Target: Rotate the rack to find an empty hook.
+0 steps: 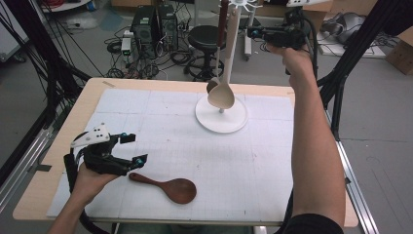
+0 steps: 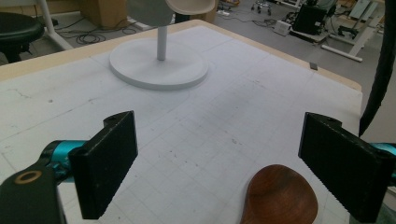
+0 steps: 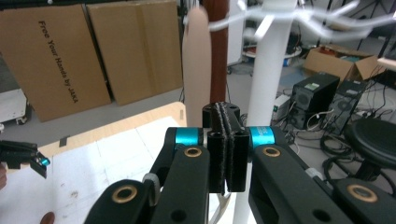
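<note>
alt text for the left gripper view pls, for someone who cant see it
The left gripper holds its two black jaws wide open just above a dark wooden spoon lying on the white mat. Farther back stands a white stand's round base.

Wooden table [image 1: 63, 146], white mat [image 1: 160, 141] (gridded), dark spoon [image 1: 168, 187], stand base [image 1: 221, 119]

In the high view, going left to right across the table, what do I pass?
Left gripper → dark wooden spoon → light wooden spoon hanging over the white stand base → right gripper, raised near the stand's top.
</note>
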The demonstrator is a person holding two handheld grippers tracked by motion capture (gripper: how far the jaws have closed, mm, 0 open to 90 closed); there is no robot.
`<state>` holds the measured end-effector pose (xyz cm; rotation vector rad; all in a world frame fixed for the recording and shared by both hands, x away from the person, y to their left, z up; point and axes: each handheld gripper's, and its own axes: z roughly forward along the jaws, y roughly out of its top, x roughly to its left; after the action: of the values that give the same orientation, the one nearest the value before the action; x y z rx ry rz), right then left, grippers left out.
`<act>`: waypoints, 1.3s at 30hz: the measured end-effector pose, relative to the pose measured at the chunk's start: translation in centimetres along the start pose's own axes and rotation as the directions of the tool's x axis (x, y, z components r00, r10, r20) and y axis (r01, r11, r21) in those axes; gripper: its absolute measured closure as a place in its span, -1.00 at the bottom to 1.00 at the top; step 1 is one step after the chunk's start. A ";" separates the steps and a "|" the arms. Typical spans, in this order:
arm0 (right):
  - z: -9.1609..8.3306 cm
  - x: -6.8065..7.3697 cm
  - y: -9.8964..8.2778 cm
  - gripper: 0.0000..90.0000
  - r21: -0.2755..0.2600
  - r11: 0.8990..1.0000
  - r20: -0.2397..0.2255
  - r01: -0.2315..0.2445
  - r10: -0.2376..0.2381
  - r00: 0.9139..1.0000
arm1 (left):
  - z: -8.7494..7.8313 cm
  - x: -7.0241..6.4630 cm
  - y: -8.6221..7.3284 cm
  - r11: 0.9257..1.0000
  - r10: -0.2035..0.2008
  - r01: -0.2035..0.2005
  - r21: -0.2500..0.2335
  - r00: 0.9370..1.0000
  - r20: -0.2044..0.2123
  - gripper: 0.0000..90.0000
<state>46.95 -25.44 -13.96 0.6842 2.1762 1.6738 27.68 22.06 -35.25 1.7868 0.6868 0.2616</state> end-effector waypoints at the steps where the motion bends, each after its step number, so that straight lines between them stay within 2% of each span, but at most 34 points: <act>1: -0.1 -0.1 0.2 1.00 0.000 1.000 0.002 -0.002 0.002 1.000 | 0.0 0.0 0.0 1.000 0.002 -0.002 0.003 1.000 -0.002 -0.73; 10: -1.1 -1.1 1.9 1.00 0.001 1.000 0.028 0.005 -0.005 1.000 | 0.1 0.0 0.0 1.000 0.004 -0.004 0.004 1.000 0.000 -0.73; 16: -0.8 -1.0 3.1 1.00 -0.007 0.999 0.028 0.033 -0.033 0.999 | 0.2 0.0 0.0 1.000 0.000 0.000 0.008 1.000 0.003 -0.73; 21: -0.4 -0.5 3.3 1.00 -0.006 0.999 0.018 0.035 -0.035 0.999 | 0.1 0.0 0.0 1.000 0.004 -0.004 0.006 1.000 0.001 -0.73; 24: 0.1 0.0 3.4 1.00 -0.007 0.999 0.010 0.051 -0.051 0.999 | 0.2 -0.1 0.0 1.000 0.003 -0.003 0.007 1.000 0.002 -0.73; 39: 2.1 1.7 3.7 1.00 -0.010 0.997 0.028 0.071 -0.071 0.997 | -0.1 -0.1 0.0 1.000 0.002 -0.002 -0.007 1.000 0.006 -0.73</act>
<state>47.29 -22.02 -10.89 0.6159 2.1445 1.6302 27.53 22.05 -35.16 1.7816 0.6786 0.2596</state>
